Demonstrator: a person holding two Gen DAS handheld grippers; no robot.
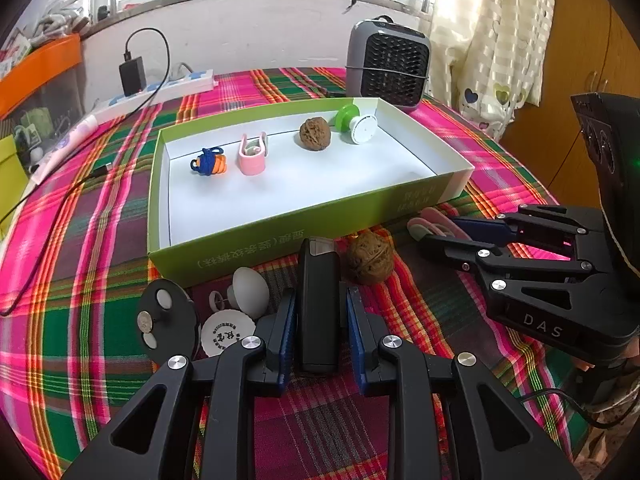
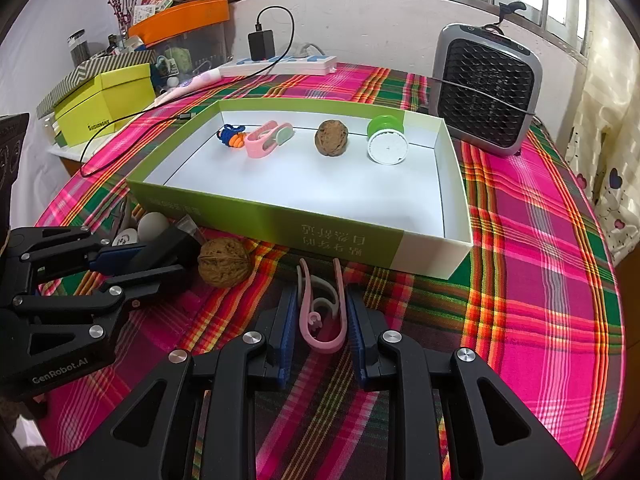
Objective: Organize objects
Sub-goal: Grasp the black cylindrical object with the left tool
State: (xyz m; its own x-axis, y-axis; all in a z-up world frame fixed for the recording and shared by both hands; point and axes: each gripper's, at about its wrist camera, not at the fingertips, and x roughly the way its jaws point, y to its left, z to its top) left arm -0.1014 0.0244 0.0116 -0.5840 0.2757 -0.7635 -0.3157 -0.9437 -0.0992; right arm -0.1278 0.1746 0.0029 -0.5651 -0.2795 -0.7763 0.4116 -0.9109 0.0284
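From the left wrist view, the left gripper (image 1: 318, 312) is closed on a black lighter (image 1: 318, 300). The lighter's long axis runs along the fingers, and its clear top end points toward the green box (image 1: 280, 236), just in front of the box's near wall. A walnut (image 1: 370, 262) lies beside it.

From the right wrist view, the right gripper (image 2: 320, 312) is closed on a pink clip (image 2: 324, 312). The clip's open ends point toward the box, near its front wall.
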